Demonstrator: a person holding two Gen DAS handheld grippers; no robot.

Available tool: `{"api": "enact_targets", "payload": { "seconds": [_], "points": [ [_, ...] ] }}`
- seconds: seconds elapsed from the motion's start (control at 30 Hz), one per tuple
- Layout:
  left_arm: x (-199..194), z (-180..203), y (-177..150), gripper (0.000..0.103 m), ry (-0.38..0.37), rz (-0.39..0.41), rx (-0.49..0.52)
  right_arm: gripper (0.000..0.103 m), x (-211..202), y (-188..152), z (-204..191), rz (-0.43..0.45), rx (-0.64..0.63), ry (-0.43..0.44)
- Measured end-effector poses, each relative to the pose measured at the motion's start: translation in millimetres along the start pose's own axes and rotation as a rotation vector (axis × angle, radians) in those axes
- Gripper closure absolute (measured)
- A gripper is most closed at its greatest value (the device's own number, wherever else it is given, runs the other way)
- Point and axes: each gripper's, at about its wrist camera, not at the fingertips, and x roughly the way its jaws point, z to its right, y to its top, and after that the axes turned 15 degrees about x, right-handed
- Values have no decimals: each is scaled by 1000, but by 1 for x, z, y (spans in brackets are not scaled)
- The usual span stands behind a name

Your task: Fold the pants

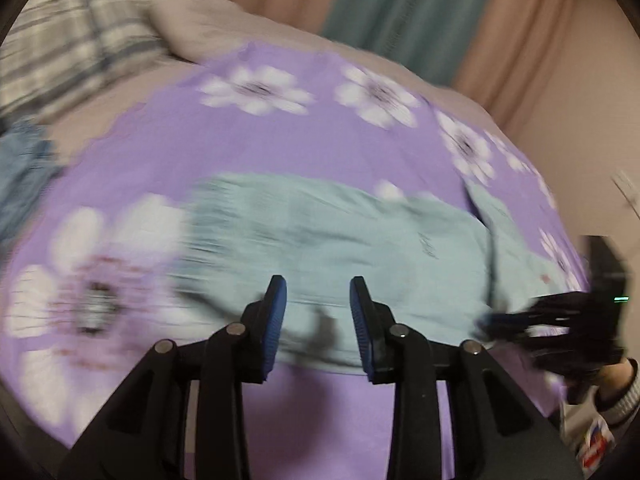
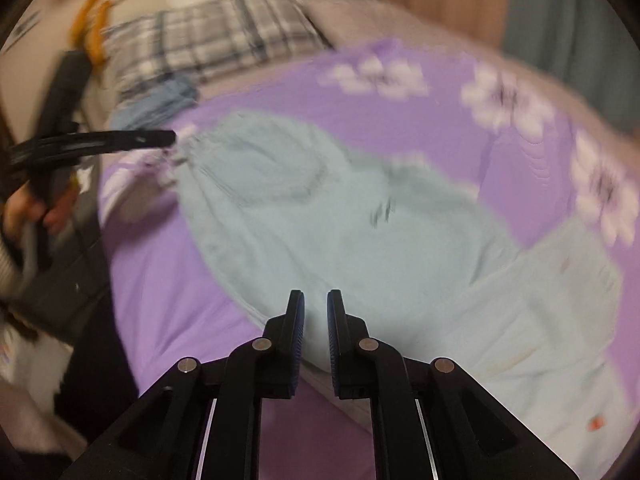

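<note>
Light blue pants (image 1: 340, 240) lie spread on a purple sheet with white flowers (image 1: 240, 152). My left gripper (image 1: 318, 284) hovers over the pants' near edge, open, with nothing between its blue pads. In the right wrist view the pants (image 2: 320, 220) run from the gathered waist at the upper left to a leg at the lower right. My right gripper (image 2: 316, 296) hangs just above their near edge, shut to a narrow slit with no cloth in it. Each gripper shows blurred in the other's view: the right gripper (image 1: 520, 320), the left gripper (image 2: 120, 140) by the waistband.
A plaid pillow (image 2: 208, 40) and a folded blue cloth (image 2: 160, 100) lie at the head of the bed, with a soft toy behind. Pink and teal curtains (image 1: 400, 0) hang beyond the bed. A hand (image 2: 24, 212) holds the left gripper's handle.
</note>
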Motion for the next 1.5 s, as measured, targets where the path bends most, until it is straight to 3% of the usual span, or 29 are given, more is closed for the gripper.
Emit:
{"api": "enact_targets", "payload": {
  "seconds": [0.07,0.13,0.2,0.27,0.3,0.37,0.43,0.5,0.67,0.83,0.87,0.9,0.93,0.97,1.03,1.1,1.27,1.43,1.5],
  "points": [
    [25,19,-4,69,-9,-79,53,95,29,-6,6,-95,30,-17],
    [46,32,-8,69,32,-157,117,95,28,-5,13,-87,72,25],
    [49,39,-6,69,53,-165,152,95,12,5,32,-86,176,121],
    [46,41,2,57,46,-157,152,91,-11,17,57,-35,259,172],
    [45,45,7,53,35,-142,152,87,-22,24,73,-5,305,177],
    [43,53,14,41,-9,-115,162,58,-39,40,111,52,421,140],
    [50,70,24,41,-92,-103,173,51,-48,59,151,94,545,38],
    [61,88,30,41,-170,-115,178,51,-45,81,189,102,640,-56],
    [93,148,41,41,-338,-147,261,51,-1,128,236,19,741,-171],
    [114,184,38,43,-362,-210,356,51,48,144,248,-87,803,-332],
    [117,188,37,47,-360,-216,370,52,53,143,250,-105,811,-342],
    [118,191,35,54,-348,-212,386,56,57,141,251,-116,817,-350],
    [118,194,33,70,-339,-213,401,72,59,139,252,-120,811,-364],
    [119,196,33,79,-332,-219,408,91,59,136,252,-121,799,-380],
    [118,193,34,84,-344,-212,393,99,49,128,255,-84,810,-353],
    [115,190,34,91,-351,-201,385,99,22,116,256,3,836,-319],
    [110,189,35,91,-344,-188,391,99,-73,71,249,240,872,-173],
    [98,193,35,92,-327,-158,429,99,-165,2,230,463,918,-136],
    [94,197,35,92,-316,-150,452,99,-176,-26,231,512,962,-145]
  ]
}}
